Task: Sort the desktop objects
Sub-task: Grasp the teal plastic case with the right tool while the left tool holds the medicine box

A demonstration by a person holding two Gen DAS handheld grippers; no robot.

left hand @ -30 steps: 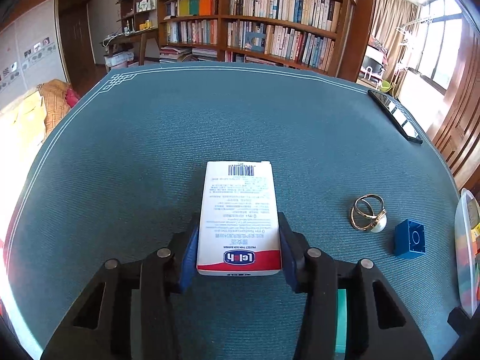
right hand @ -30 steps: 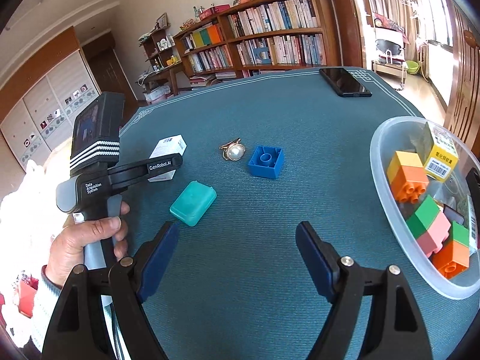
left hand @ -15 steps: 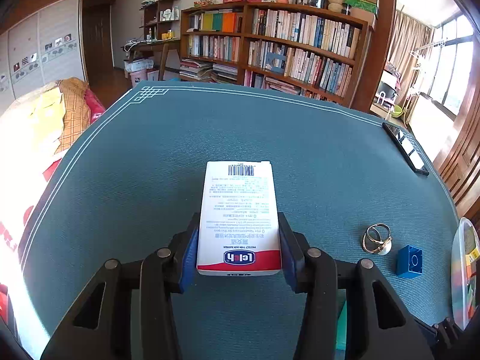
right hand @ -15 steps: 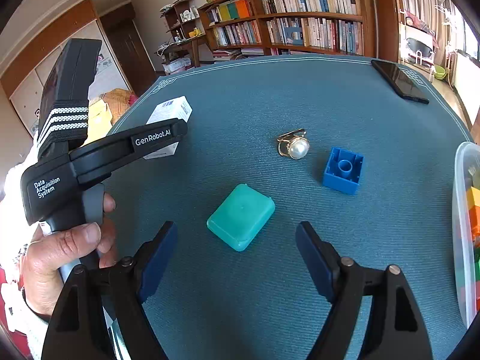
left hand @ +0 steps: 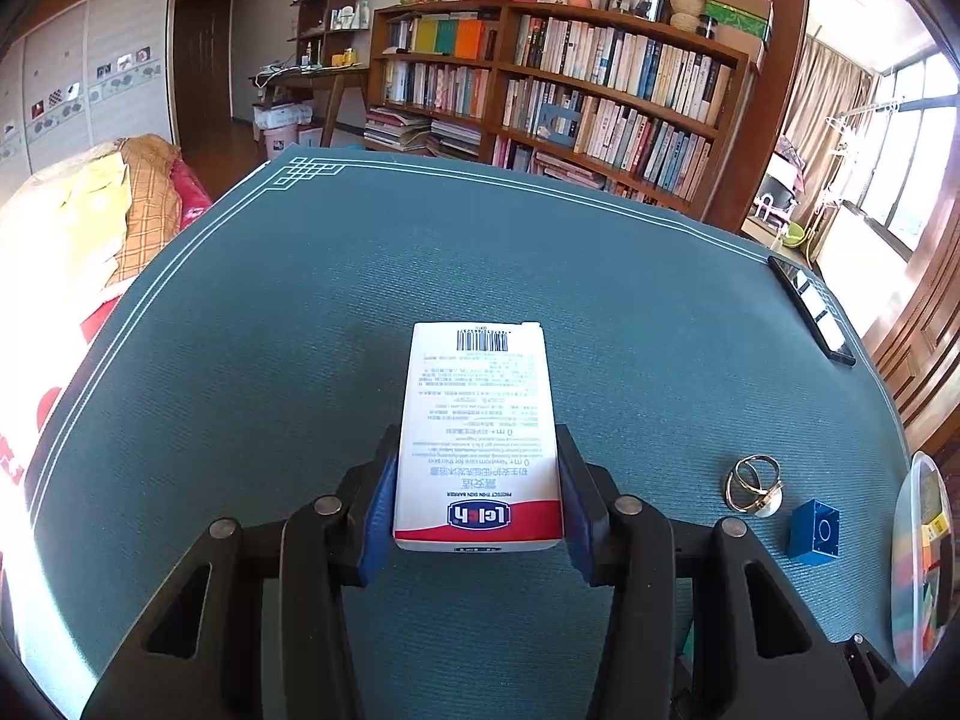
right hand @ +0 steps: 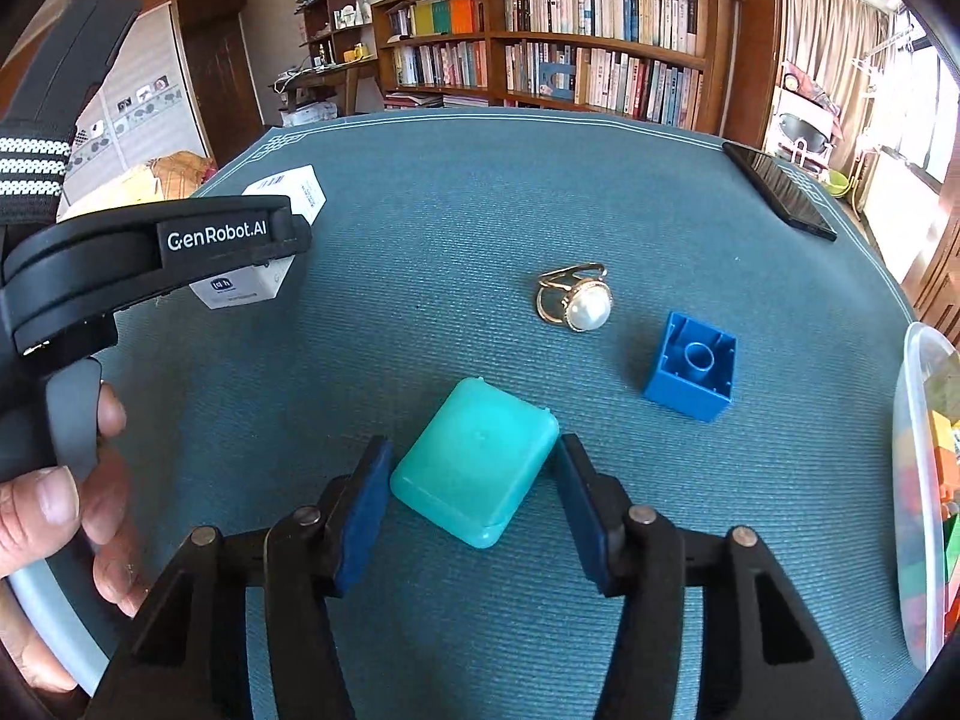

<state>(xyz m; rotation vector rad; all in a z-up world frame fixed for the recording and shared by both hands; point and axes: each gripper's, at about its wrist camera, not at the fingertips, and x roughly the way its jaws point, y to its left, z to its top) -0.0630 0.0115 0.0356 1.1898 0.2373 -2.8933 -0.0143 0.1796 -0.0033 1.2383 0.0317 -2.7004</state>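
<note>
The right tool (right hand: 474, 504) has come down from the open bench (right hand: 480, 192) and its jaws are closing around the smooth, rounded teal case (right hand: 474, 468), pads not yet pressing. At nine o'clock, the left tool (left hand: 477, 498) clamps the glossy white carton (left hand: 480, 432).

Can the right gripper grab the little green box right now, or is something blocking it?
Probably yes. The green box already lies between the right gripper's jaws, which are closing, and nothing stands in the gap. The pads look just short of its corners. The pearl ring and blue block lie farther off.
</note>
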